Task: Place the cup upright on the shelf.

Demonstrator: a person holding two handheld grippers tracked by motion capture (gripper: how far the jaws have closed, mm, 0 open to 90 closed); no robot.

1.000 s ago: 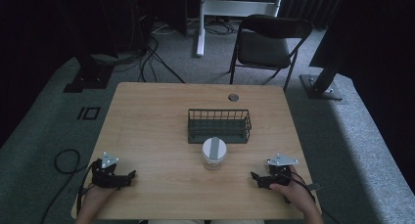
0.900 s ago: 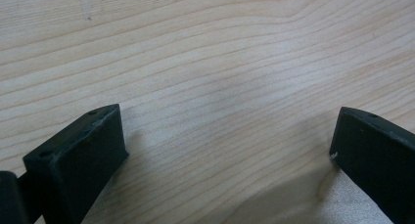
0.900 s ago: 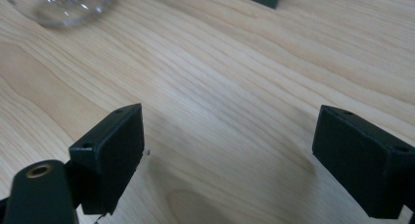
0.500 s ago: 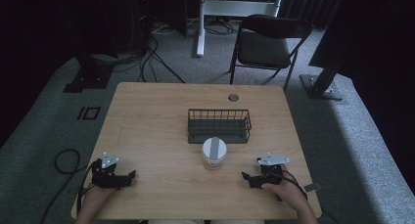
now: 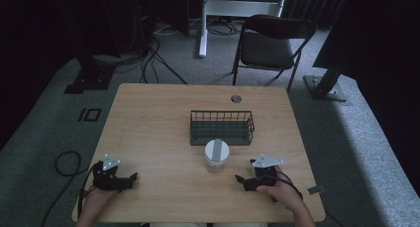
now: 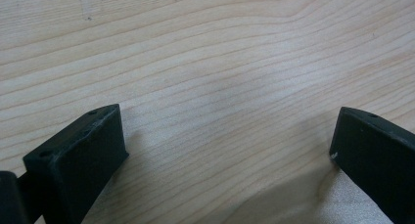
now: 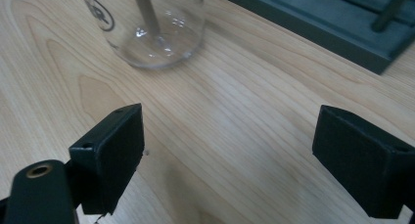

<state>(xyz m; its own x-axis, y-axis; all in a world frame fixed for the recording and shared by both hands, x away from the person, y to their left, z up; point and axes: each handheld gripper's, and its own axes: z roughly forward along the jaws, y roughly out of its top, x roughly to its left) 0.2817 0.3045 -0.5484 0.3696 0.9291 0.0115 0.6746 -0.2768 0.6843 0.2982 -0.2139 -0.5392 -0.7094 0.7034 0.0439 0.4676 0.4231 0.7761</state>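
1. High view. Right gripper (image 5: 243, 179) now lies nearer the jar (image 5: 216, 155) than a second ago, having slid toward it across the table (image 5: 153, 128); judged, this is the start of a reach for the jar. Left gripper (image 5: 132, 177) rests well to the left of the jar, unchanged. The jar stands upright just in front of the wire basket (image 5: 222, 127), apart from it. Count: one jar, one basket, two grippers, one folding chair (image 5: 270, 43) beyond the basket.
2. Left gripper view. Jaws spread wide, nothing between them; bare table (image 6: 205, 77) lies under them, with no jar ahead.
3. Right gripper view. Jaws spread wide and empty. The jar (image 7: 151, 26), clear glass with a grey strip, stands ahead and left of the jaw line, not yet between the jaws. The basket (image 7: 333, 23) lies just beyond the jar, to its right. Judged, the gripper must swing left before closing.
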